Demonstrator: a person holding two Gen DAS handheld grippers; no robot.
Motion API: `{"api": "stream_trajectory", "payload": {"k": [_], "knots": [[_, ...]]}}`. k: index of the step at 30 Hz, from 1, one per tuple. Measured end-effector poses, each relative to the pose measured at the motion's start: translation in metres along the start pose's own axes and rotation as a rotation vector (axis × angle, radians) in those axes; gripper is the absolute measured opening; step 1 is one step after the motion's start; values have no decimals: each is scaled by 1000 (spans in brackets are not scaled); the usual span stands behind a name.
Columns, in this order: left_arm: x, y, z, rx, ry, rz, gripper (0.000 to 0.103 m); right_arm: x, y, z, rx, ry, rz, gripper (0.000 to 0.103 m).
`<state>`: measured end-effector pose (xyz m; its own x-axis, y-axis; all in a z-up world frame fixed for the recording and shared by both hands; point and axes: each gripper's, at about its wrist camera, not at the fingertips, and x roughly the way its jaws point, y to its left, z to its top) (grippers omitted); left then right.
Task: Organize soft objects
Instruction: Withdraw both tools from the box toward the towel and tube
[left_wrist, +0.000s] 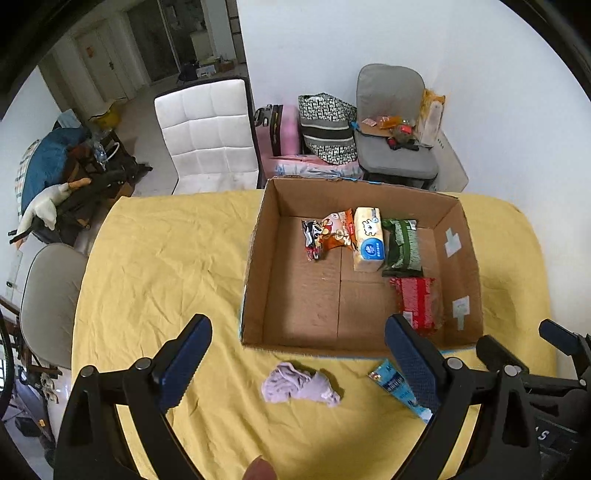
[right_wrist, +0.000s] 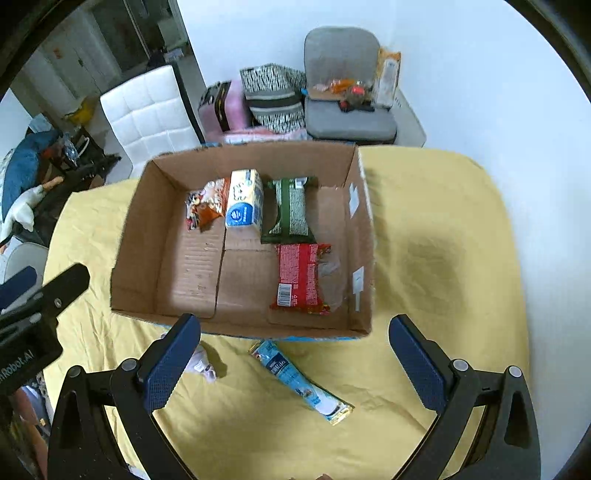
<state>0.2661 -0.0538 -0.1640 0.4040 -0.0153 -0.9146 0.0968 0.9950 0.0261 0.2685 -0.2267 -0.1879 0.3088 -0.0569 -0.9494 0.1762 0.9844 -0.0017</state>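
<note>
An open cardboard box (left_wrist: 255, 258) (right_wrist: 133, 240) stands on the yellow cloth. Inside lie a tissue pack (left_wrist: 367, 238) (right_wrist: 243, 203), a green packet (left_wrist: 402, 247) (right_wrist: 290, 210), a red packet (left_wrist: 417, 301) (right_wrist: 299, 277) and an orange snack bag (left_wrist: 338, 230) (right_wrist: 208, 201). A crumpled lilac cloth (left_wrist: 297, 384) (right_wrist: 201, 363) and a blue snack packet (left_wrist: 393, 384) (right_wrist: 299, 380) lie in front of the box. My left gripper (left_wrist: 299, 363) is open above the cloth. My right gripper (right_wrist: 295, 362) is open above the blue packet.
The table with the yellow cloth (left_wrist: 166, 258) (right_wrist: 443, 221) fills the foreground. A white chair (left_wrist: 207, 133) (right_wrist: 147, 110), a grey chair (left_wrist: 395, 122) (right_wrist: 343, 85) with small items and a patterned bag (left_wrist: 328, 129) (right_wrist: 275, 96) stand behind it.
</note>
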Motion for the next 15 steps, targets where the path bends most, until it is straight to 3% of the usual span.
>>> {"api": "stream_trajectory", "payload": {"k": [5,7,15], "knots": [[-2,6,-20,-38,23,-5,96,-13,-9,-16,8,-10,13,103],[9,10,-35,-62,70,-1,96,-3,-15,-24,9,22,7,103],[80,25,-90,-165,294,-25,96,95,-31,-68,-49,254,67,103]]}}
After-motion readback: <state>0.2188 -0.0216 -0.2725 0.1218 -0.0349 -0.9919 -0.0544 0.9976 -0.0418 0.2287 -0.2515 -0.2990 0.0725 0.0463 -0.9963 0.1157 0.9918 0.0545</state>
